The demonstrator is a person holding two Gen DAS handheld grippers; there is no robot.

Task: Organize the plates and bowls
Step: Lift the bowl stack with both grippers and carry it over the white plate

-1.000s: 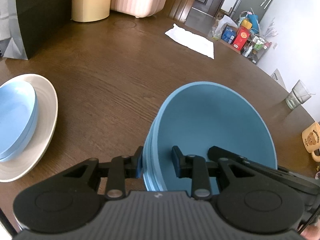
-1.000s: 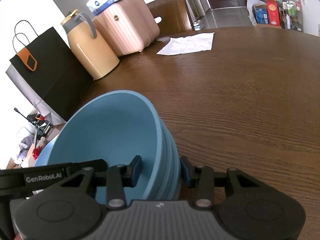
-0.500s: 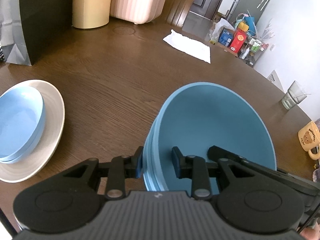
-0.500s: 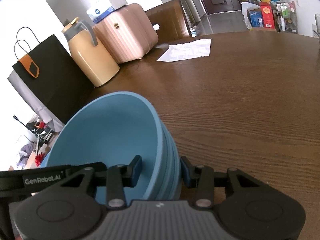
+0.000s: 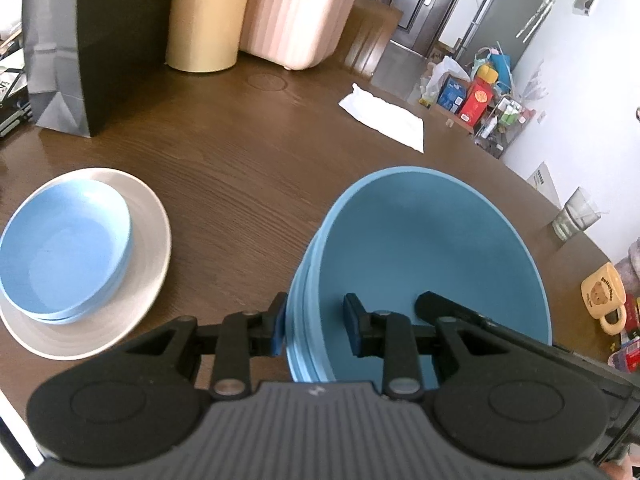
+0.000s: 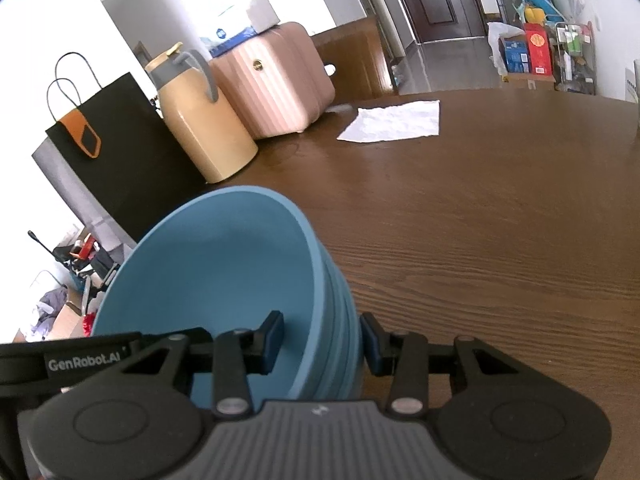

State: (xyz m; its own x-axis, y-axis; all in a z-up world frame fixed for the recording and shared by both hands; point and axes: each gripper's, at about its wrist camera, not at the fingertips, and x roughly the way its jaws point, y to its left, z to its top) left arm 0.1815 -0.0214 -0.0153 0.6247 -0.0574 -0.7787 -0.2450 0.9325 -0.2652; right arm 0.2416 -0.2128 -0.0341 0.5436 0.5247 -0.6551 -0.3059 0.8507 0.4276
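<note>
A stack of blue bowls (image 5: 424, 248) hangs above the brown table, gripped from both sides. My left gripper (image 5: 314, 330) is shut on the stack's left wall, one pad outside and one inside. My right gripper (image 6: 322, 342) is shut on the stack of blue bowls (image 6: 224, 256) at its right wall, its arm showing across the left wrist view. At the left of the table lies a white plate (image 5: 148, 240) with light-blue shallow bowls (image 5: 64, 248) stacked on it.
At the table's far side stand a black paper bag (image 5: 92, 36), a tan jug (image 5: 204, 16) and a pink case (image 5: 296, 12). A white napkin (image 5: 384, 120) lies beyond the bowls. A glass (image 5: 576, 216) and a bear mug (image 5: 604, 296) sit at the right edge.
Both grippers have risen with the bowl stack still gripped. The table and the white plate now look farther below, and more of the plate has come into view.
</note>
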